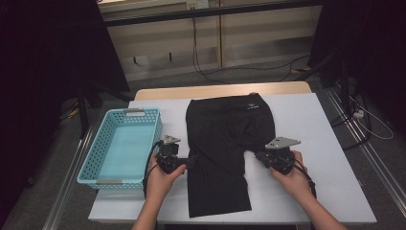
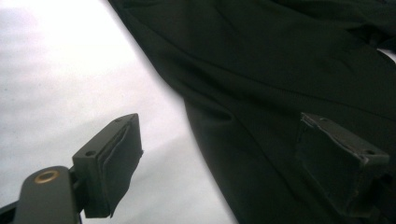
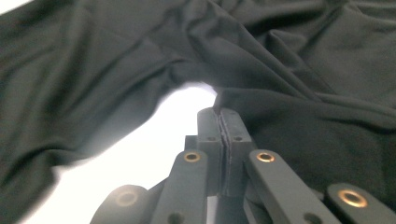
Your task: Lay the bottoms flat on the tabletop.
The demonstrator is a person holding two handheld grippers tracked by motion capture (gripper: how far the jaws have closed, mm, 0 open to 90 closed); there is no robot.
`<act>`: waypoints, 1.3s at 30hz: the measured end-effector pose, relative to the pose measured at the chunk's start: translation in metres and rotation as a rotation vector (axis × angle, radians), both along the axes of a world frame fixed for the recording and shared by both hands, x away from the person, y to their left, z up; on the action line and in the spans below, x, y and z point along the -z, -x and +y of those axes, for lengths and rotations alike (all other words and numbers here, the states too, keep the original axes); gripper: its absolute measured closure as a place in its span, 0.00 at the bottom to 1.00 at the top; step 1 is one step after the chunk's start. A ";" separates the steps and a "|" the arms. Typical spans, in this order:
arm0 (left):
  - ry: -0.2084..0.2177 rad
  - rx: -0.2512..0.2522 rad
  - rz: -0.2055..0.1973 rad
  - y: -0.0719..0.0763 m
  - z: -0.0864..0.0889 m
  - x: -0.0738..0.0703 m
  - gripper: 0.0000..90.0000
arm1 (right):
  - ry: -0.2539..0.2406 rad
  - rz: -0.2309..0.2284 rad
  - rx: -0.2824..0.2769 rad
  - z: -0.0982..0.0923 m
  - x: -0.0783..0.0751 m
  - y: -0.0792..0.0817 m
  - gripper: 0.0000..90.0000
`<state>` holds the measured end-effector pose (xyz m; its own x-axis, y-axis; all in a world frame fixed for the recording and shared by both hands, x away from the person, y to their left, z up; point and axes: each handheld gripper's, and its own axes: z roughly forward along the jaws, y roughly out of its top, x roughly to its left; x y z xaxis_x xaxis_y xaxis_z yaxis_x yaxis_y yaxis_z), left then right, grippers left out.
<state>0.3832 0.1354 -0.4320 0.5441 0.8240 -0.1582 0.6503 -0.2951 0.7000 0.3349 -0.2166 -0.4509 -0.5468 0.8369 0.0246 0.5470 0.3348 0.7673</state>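
At the near edge of the table (image 1: 330, 191), two forearms are seen entering from below, each hand wrapped around a gripper. The left gripper (image 1: 187, 162) is held at the left edge of a pair of black shorts (image 1: 225, 143), level with the point where the leg section begins. In the left gripper view its jaws are seen standing well apart: one pad (image 2: 114, 161) is over the bare white tabletop (image 2: 70, 84), the other is over the dark fabric (image 2: 280, 70), and the cloth's edge is between them without being pressed.

The right gripper (image 1: 258, 155) is held at the right side of the garment, at the inner notch where the fabric steps in toward the leg. In the right gripper view (image 3: 220, 114) its jaws are seen brought fully together, the two pads face to face, with their tips at the hem of the fabric (image 3: 303, 121); whether a fold of cloth is pinched between them cannot be told from the pictures.

The shorts are laid flat in the middle of the white tabletop, the waistband with its small pale label (image 1: 251, 107) toward the far side and one leg stretched toward the near edge.

To the left of the garment, just beside the left gripper, a light blue perforated plastic basket (image 1: 95, 158) is set near the table's left edge. Beyond the table, cables (image 1: 210, 72) are seen trailing across the floor in front of a pale wall panel (image 1: 249, 43).
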 end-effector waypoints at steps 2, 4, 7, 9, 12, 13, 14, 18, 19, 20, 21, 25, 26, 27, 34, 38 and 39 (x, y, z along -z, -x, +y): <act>0.004 -0.002 -0.003 0.000 0.000 -0.001 0.17 | -0.012 -0.009 -0.010 -0.001 -0.005 0.004 0.98; 0.007 0.000 -0.006 0.000 0.000 -0.001 0.17 | -0.027 -0.016 -0.024 -0.003 -0.009 0.009 0.98; 0.013 -0.005 -0.007 -0.002 0.000 -0.001 0.17 | -0.039 -0.024 -0.049 -0.007 -0.016 0.018 0.99; 0.013 -0.004 -0.005 -0.002 -0.001 -0.002 0.17 | -0.039 -0.020 -0.069 -0.009 -0.017 0.023 0.99; 0.016 0.005 -0.008 -0.003 -0.004 -0.004 0.17 | -0.027 0.013 -0.114 -0.007 -0.013 0.029 0.99; 0.019 0.006 -0.010 -0.003 -0.005 -0.004 0.17 | -0.016 0.025 -0.133 -0.005 -0.011 0.031 0.99; 0.019 0.012 -0.011 -0.004 -0.006 -0.004 0.17 | -0.006 0.030 -0.150 -0.003 -0.009 0.033 0.99; 0.013 0.020 -0.007 -0.006 -0.011 -0.003 0.17 | 0.016 0.040 -0.187 0.001 -0.008 0.040 0.99; 0.015 0.019 -0.009 -0.007 -0.012 -0.003 0.17 | 0.017 0.044 -0.196 0.001 -0.008 0.041 0.99; 0.018 0.021 -0.007 -0.007 -0.013 -0.003 0.17 | 0.021 0.037 -0.204 0.000 -0.008 0.043 0.99; 0.016 0.024 -0.005 -0.008 -0.014 -0.002 0.17 | 0.024 0.029 -0.210 -0.001 -0.008 0.044 0.99; 0.013 0.033 -0.009 -0.010 -0.018 -0.003 0.17 | 0.013 0.013 -0.182 -0.011 -0.012 0.047 0.98; 0.014 0.035 -0.011 -0.010 -0.019 -0.004 0.17 | 0.006 0.003 -0.170 -0.015 -0.014 0.048 0.98; 0.016 0.038 -0.012 -0.011 -0.020 -0.004 0.17 | -0.007 -0.004 -0.156 -0.019 -0.016 0.049 0.98; 0.017 0.053 -0.014 -0.012 -0.028 -0.005 0.17 | -0.092 -0.065 -0.033 -0.058 -0.031 0.051 0.98; 0.018 0.055 -0.015 -0.012 -0.029 -0.005 0.17 | -0.100 -0.076 0.025 -0.076 -0.034 0.051 0.98; 0.018 0.056 -0.015 -0.012 -0.028 -0.005 0.17 | -0.097 -0.072 0.038 -0.079 -0.034 0.050 0.98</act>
